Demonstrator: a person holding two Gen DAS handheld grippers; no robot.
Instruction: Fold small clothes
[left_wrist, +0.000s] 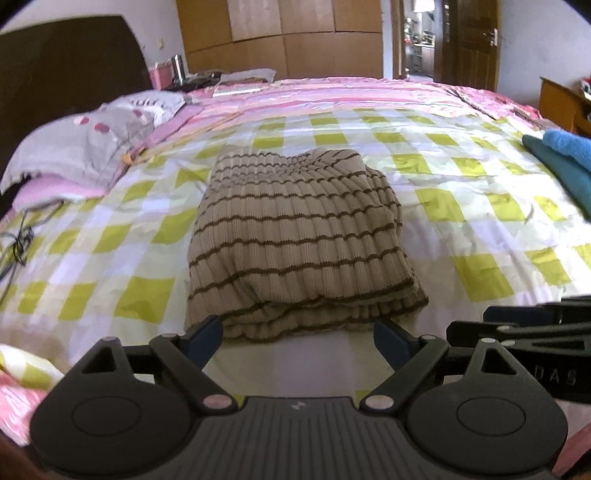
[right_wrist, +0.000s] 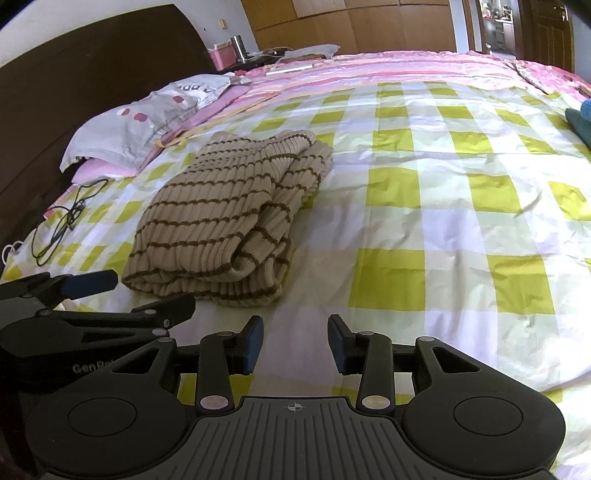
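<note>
**Folded sweater on the bed, both grippers empty**

The striped sweater lay folded in a thick bundle on the checked bedspread, near the pillow. The left gripper hovered just before its near edge, jaws spread wide, nothing between them. The right gripper sat beside it to the right, jaws partly apart over bare bedspread, clear of the sweater. Blue cloth lay far right.

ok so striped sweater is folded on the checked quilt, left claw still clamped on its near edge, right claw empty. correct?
Not quite: the left claw is open, its fingers apart at the striped sweater's near edge, as the left wrist view shows. The sweater does lie folded on the checked quilt; the right claw is empty.
</note>
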